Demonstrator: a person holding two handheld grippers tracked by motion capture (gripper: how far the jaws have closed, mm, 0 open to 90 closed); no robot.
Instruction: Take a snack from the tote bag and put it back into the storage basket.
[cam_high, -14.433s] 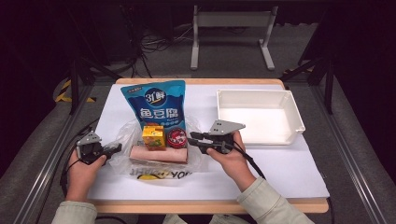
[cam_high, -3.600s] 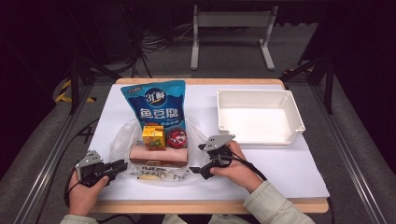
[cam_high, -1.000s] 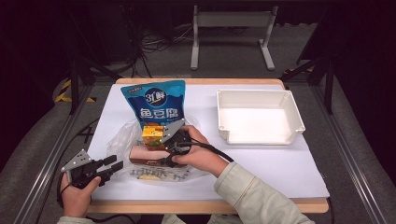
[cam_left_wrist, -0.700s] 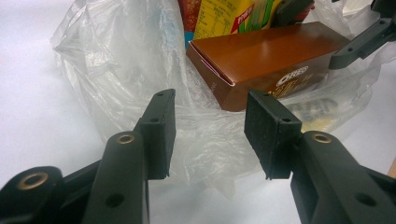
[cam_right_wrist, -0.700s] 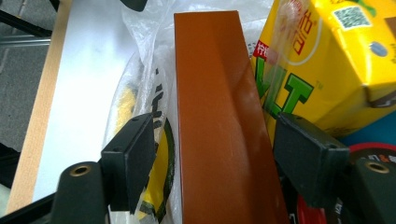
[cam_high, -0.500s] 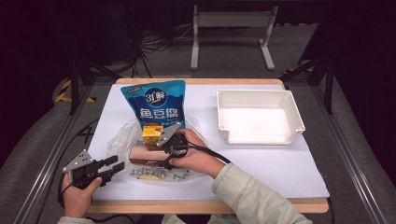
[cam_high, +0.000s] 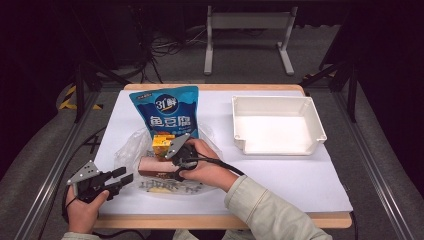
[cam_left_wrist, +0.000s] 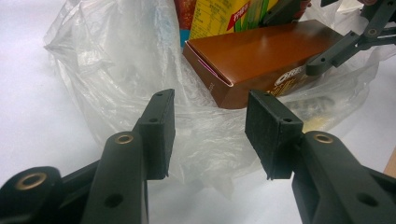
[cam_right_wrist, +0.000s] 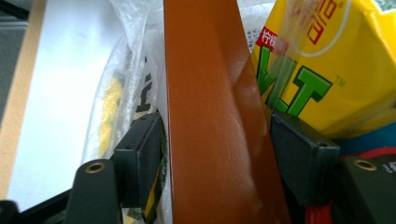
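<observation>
Table (cam_high: 280, 185) under my grippers, white sheet on top. White tray (cam_high: 278, 125) sits well off past my right gripper, toward the far right corner. Blue snack bag (cam_high: 165, 111) lies flat just beyond my right gripper. Clear plastic bag (cam_left_wrist: 116, 60) is spread out in front of my left gripper, its crumpled edge reaching between the jaws. Brown box (cam_right_wrist: 215, 121) lies on that plastic, long and narrow; it runs straight up between my right gripper's (cam_right_wrist: 215, 154) jaws, which have just been closing in on it. The pads sit on both of its long sides (left one partly behind plastic, looks like contact), so I call it gripped. From my left gripper (cam_left_wrist: 210, 126) the same box is ahead and slightly right, near end pointing at me. Yellow drink carton (cam_right_wrist: 327, 65) stands just beside the box on my right gripper's right side, touching it. Left gripper is about half open, holding nothing, low near the table's near left edge.
</observation>
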